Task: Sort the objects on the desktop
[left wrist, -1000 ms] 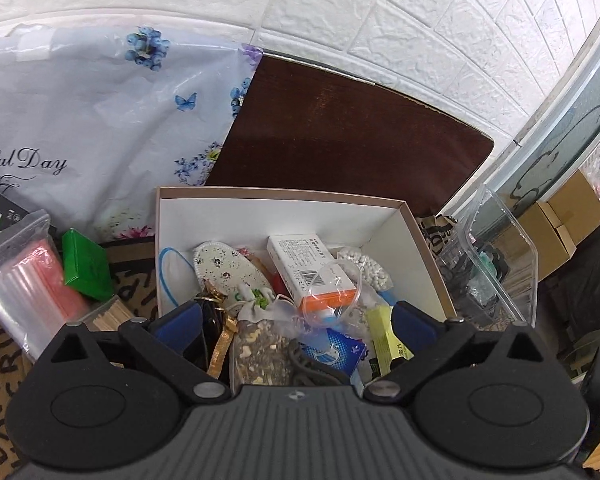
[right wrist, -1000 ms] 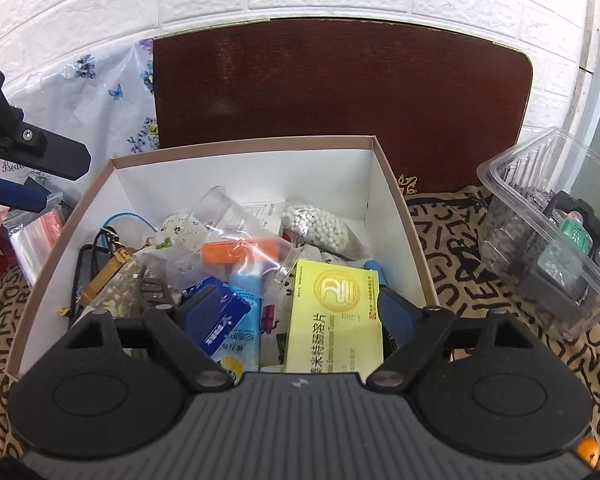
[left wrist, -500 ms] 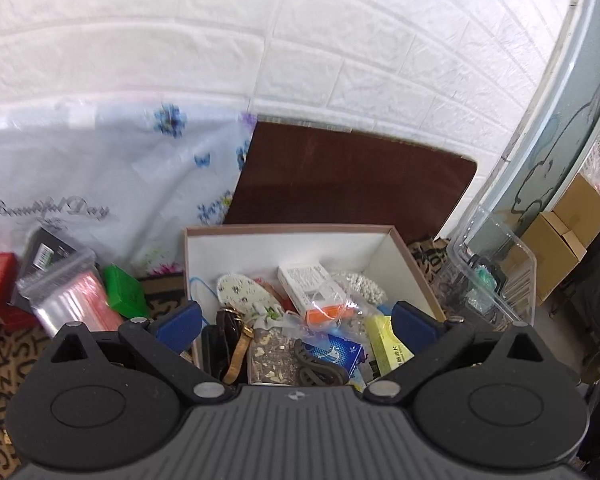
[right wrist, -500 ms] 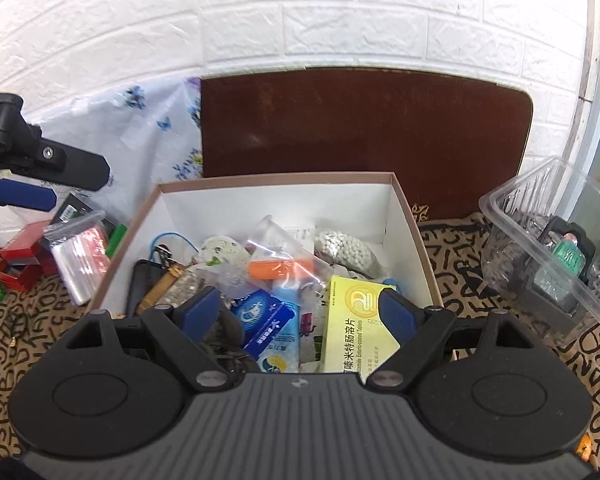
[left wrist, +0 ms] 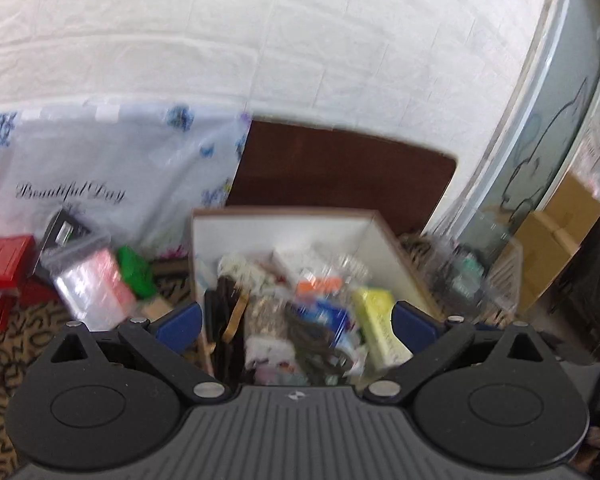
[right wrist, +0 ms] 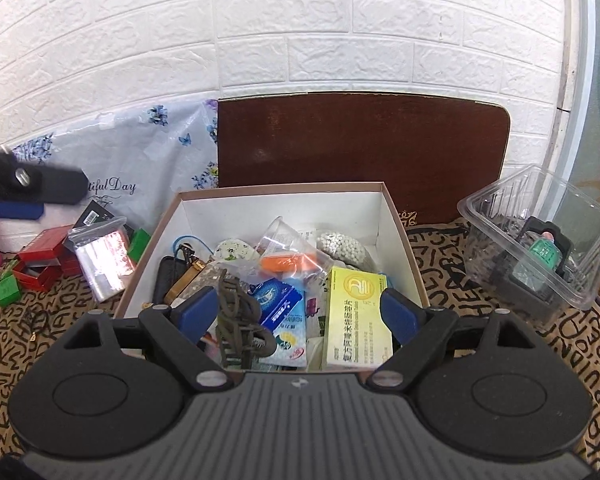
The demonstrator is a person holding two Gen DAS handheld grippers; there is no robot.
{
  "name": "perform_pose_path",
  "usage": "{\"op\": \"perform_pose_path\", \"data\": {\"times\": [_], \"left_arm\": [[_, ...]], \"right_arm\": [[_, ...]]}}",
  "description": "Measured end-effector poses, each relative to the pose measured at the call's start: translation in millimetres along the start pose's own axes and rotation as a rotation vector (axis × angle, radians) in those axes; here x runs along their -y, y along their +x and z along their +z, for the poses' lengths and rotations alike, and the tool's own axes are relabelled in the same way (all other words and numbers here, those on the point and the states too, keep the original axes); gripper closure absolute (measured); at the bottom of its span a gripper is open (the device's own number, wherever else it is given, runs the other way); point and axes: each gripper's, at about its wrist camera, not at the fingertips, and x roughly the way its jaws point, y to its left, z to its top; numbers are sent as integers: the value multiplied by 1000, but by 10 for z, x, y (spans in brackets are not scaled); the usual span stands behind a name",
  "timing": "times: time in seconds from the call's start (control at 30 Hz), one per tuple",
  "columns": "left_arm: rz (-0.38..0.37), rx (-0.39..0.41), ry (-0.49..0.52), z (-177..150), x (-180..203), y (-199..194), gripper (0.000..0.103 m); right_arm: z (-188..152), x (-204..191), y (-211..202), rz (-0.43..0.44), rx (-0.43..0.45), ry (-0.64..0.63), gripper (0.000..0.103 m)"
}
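A white cardboard box (right wrist: 396,232) (left wrist: 384,236) holds several small items: a yellow medicine carton (right wrist: 358,316), a blue tissue pack (right wrist: 282,306), a bag with an orange item (right wrist: 286,258), white beads (right wrist: 342,244) and a dark cord (right wrist: 236,316). My right gripper (right wrist: 300,312) is open and empty, above the box's near edge. My left gripper (left wrist: 296,322) is open and empty, also over the near edge; its view is blurred. The left gripper's finger (right wrist: 32,188) shows at the far left of the right wrist view.
A clear plastic tub (right wrist: 540,236) with a black case and green bottle stands right of the box. A zip bag (right wrist: 102,256), red boxes (right wrist: 44,260) and green blocks (right wrist: 140,242) lie left. A brown board (right wrist: 360,148) leans on the brick wall behind.
Both grippers have pulled back and up from the box, so more wall and table show. Both stayed open and empty. The left wrist view has turned blurry with motion.
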Motion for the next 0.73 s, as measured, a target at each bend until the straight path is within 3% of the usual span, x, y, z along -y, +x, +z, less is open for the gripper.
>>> {"op": "perform_pose_path", "data": {"times": [0.13, 0.37, 0.73], "left_arm": [[38, -74, 31, -177, 45, 117, 0], [24, -182, 50, -431, 133, 246, 0], [0, -180, 49, -451, 180, 210, 0]], "right_arm": [[-76, -33, -109, -8, -5, 6, 17], [-185, -46, -202, -43, -34, 16, 17], [-236, -10, -222, -48, -47, 41, 17]]}}
